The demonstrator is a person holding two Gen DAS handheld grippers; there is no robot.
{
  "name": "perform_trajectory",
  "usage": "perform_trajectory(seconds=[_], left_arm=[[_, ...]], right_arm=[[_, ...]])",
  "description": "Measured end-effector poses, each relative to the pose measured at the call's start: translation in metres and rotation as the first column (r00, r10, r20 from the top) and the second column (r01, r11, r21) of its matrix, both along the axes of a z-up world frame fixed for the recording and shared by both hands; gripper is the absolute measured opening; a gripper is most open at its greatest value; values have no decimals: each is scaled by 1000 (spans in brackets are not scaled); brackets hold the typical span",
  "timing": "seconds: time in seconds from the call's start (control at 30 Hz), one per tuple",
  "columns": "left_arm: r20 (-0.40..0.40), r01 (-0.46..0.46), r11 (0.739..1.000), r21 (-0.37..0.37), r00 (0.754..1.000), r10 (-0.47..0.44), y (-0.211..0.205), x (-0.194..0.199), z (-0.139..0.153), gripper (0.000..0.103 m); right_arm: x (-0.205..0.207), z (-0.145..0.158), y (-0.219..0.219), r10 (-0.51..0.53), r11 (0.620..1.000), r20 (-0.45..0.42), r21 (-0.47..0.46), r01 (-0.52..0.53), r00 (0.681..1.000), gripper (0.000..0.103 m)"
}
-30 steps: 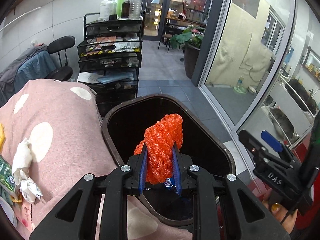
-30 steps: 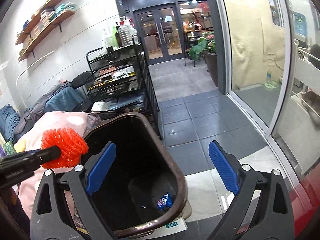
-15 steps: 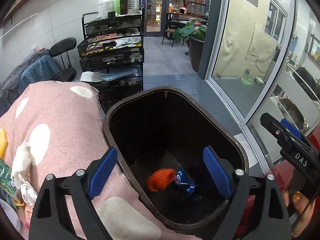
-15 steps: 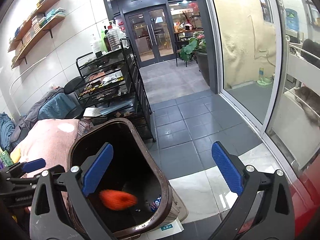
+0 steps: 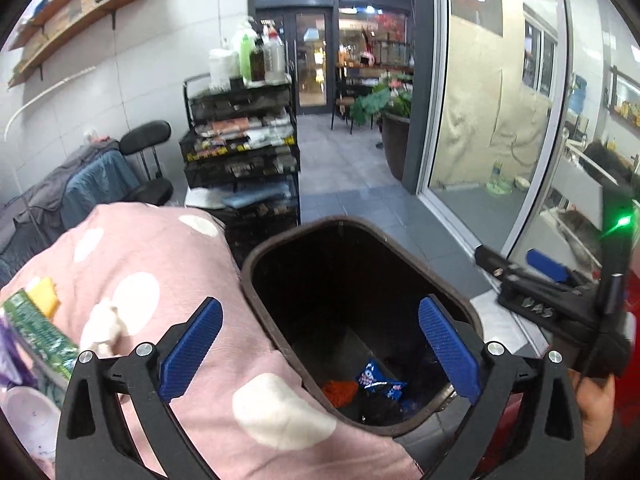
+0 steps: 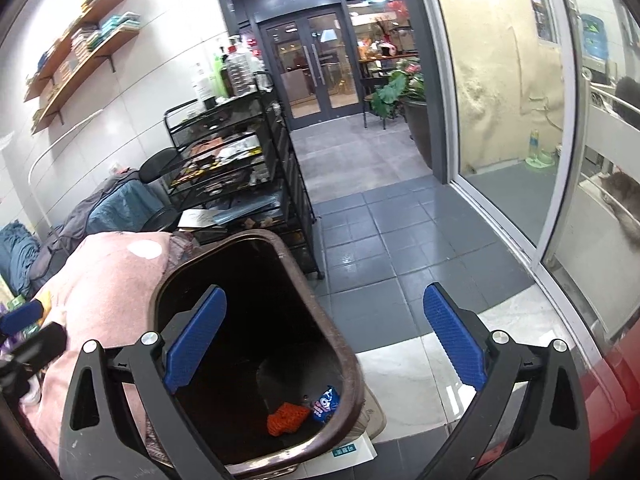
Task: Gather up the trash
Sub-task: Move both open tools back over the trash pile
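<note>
A dark brown trash bin [image 5: 448, 292] stands on the floor beside a pink polka-dot cloth [image 5: 160, 280]. Orange foam netting [image 5: 340, 392] lies at its bottom next to a blue snack wrapper [image 5: 380, 384]; both also show in the right wrist view, the netting [image 6: 286, 418] and the wrapper [image 6: 324, 400]. My left gripper [image 5: 320, 352] is open and empty above the bin's near rim. My right gripper [image 6: 326, 340] is open and empty above the bin's [image 6: 340, 344] right rim. On the cloth lie a white crumpled tissue [image 5: 106, 328], a green packet [image 5: 36, 328] and a yellow piece [image 5: 42, 294].
A black wire rack [image 5: 240, 160] with bottles on top stands behind the bin. A black chair [image 5: 148, 168] draped with clothes stands at the left. Glass walls [image 5: 500, 120] run along the right, grey tiled floor [image 6: 380, 240] lies ahead. A potted plant [image 5: 390, 120] stands near the doors.
My left gripper opened and let go of the orange netting, which dropped to the bin's bottom. The left gripper has since drawn back towards the cloth. The right gripper stayed open.
</note>
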State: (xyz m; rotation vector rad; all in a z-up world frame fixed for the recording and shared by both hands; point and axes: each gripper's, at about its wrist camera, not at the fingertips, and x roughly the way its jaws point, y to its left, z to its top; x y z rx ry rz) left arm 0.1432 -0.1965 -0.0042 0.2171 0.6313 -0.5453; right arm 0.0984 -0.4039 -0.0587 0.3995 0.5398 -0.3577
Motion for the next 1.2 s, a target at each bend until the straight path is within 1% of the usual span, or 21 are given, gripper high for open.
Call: perform_trajectory(seconds=[0.17, 0.37, 0.57, 0.7, 0.93, 1.07, 1.2], left_arm=[[43, -17, 998, -62, 999, 20, 23, -19, 14, 98], [108, -56, 995, -81, 992, 64, 48, -41, 21, 98], [132, -117, 987, -111, 982, 132, 77, -55, 22, 98], [135, -170, 978, -125, 973, 186, 97, -60, 20, 98], [124, -272, 953, -129, 950, 288, 141, -70, 13, 98], [124, -336, 932, -133, 928, 352, 170, -77, 11, 98], [97, -405, 902, -150, 902, 421, 203, -82, 4, 98]], right_arm=[[5, 7, 21, 70, 997, 18, -21, -70, 997, 97], [10, 17, 55, 172, 984, 39, -45, -171, 984, 97], [16, 25, 95, 295, 955, 47, -56, -293, 954, 97], [19, 28, 123, 375, 926, 48, -67, -371, 926, 97], [23, 33, 173, 515, 856, 39, -81, -511, 856, 97], [26, 36, 201, 583, 811, 37, -83, -579, 812, 97], [28, 39, 226, 652, 757, 23, -73, -649, 758, 97]])
